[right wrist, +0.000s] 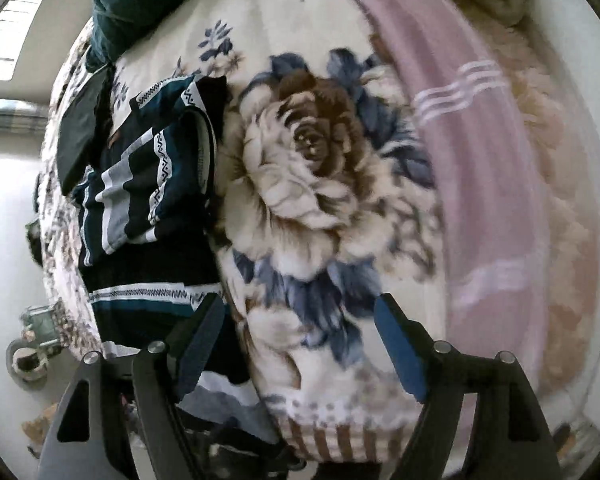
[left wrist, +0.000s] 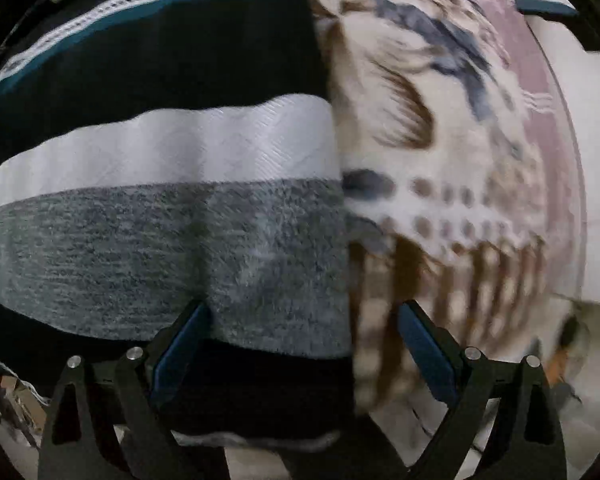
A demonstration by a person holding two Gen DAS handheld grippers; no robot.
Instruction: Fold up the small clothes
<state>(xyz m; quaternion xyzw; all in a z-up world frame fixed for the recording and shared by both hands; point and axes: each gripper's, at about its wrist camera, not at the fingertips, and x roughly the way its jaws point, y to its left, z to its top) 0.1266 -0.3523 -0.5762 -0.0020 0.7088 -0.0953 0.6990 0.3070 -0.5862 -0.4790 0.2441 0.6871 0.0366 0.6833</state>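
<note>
A striped knit garment (left wrist: pixel 172 184) in black, teal, white and grey lies on a floral blanket (left wrist: pixel 440 168) and fills the left of the left wrist view. My left gripper (left wrist: pixel 300 328) is open and hovers low over its right edge, nothing between the fingers. In the right wrist view the same garment (right wrist: pixel 148 200) lies partly folded at the left of the floral blanket (right wrist: pixel 320 184). My right gripper (right wrist: pixel 300 336) is open and empty, just right of the garment's near edge.
A pink striped towel (right wrist: pixel 488 168) lies along the blanket's right side. A dark teal cloth (right wrist: pixel 116 4) sits at the far end. White floor (right wrist: pixel 4 240) and small objects (right wrist: pixel 32 356) are off the bed's left edge.
</note>
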